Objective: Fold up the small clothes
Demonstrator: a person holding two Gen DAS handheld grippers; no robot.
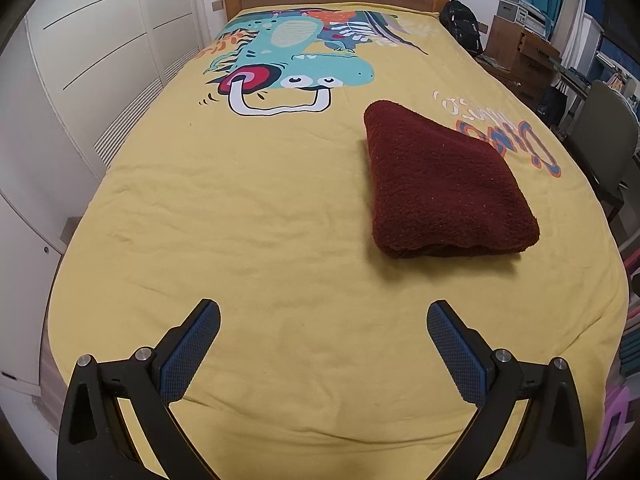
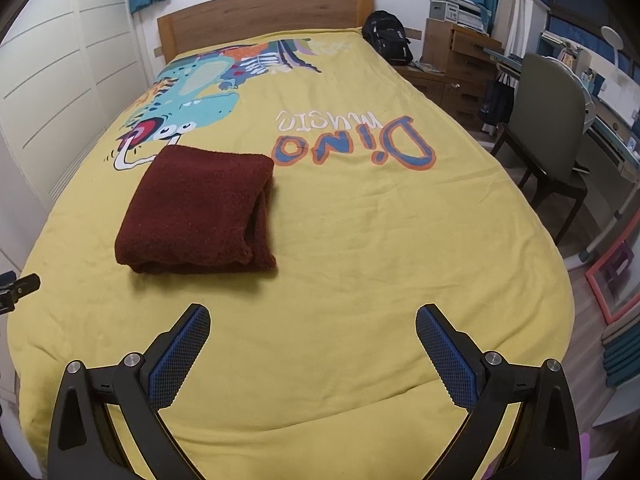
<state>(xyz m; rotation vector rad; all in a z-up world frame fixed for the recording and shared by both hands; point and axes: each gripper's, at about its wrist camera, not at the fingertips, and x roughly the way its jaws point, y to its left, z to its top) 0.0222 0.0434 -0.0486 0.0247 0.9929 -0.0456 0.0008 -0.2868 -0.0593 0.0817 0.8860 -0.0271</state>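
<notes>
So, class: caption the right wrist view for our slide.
Open right tool hovers above yellow bedspread, folded maroon cloth lying ahead-left.

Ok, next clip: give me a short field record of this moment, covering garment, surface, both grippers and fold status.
garment: dark red fleecy garment, folded into a compact rectangle
surface: yellow dinosaur-print bedspread
left gripper: open, empty, apart from the garment
right gripper: open, empty, apart from the garment
contact: neither gripper touches the cloth
fold status: looks finished, edges stacked
other clothes on bed: none visible

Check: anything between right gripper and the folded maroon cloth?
Nothing: only bare yellow bedspread between right gripper and maroon cloth, clear in right wrist view.
</notes>
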